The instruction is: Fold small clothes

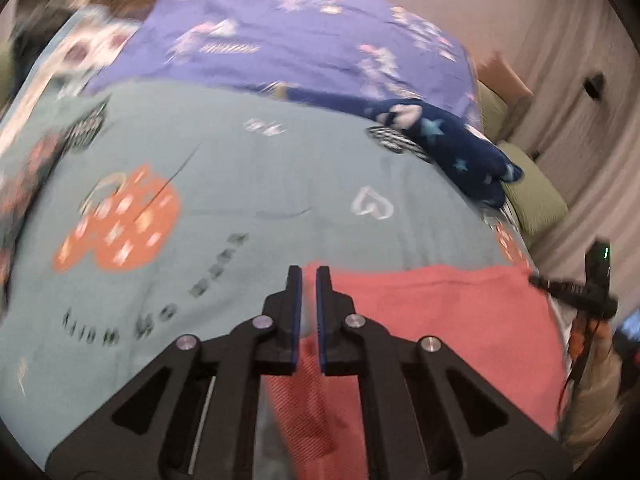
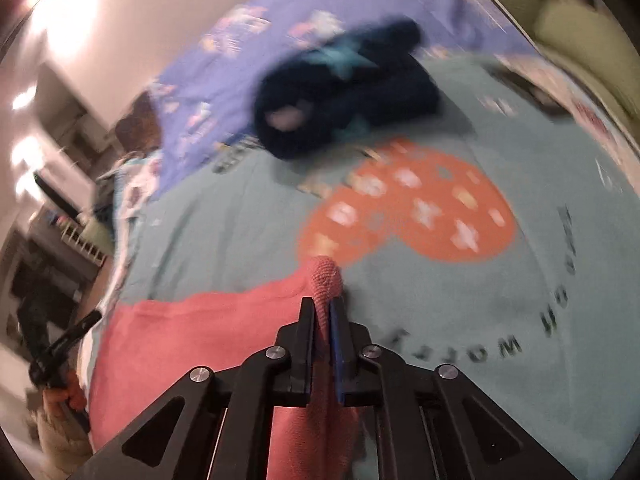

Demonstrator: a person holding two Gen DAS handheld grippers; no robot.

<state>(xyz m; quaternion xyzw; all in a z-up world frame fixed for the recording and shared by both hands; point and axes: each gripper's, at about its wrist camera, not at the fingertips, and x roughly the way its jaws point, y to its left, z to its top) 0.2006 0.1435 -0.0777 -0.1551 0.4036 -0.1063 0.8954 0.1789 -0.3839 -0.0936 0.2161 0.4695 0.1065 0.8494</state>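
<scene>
A pink-red small garment [image 1: 452,320] lies on the teal bedspread [image 1: 248,168], stretched between my two grippers. My left gripper [image 1: 309,276] is at its left corner, jaws nearly closed with cloth running under and between them. My right gripper [image 2: 323,306] is shut on the garment's other corner [image 2: 326,276], which bunches up past the fingertips. The garment also shows in the right wrist view [image 2: 192,332]. The right gripper shows at the right edge of the left wrist view [image 1: 576,288].
A dark blue garment with stars [image 1: 460,152] lies farther back on the bed, also in the right wrist view [image 2: 344,92]. A purple patterned blanket [image 1: 304,36] covers the far side. Green cushions [image 1: 532,196] and a curtain stand on the right.
</scene>
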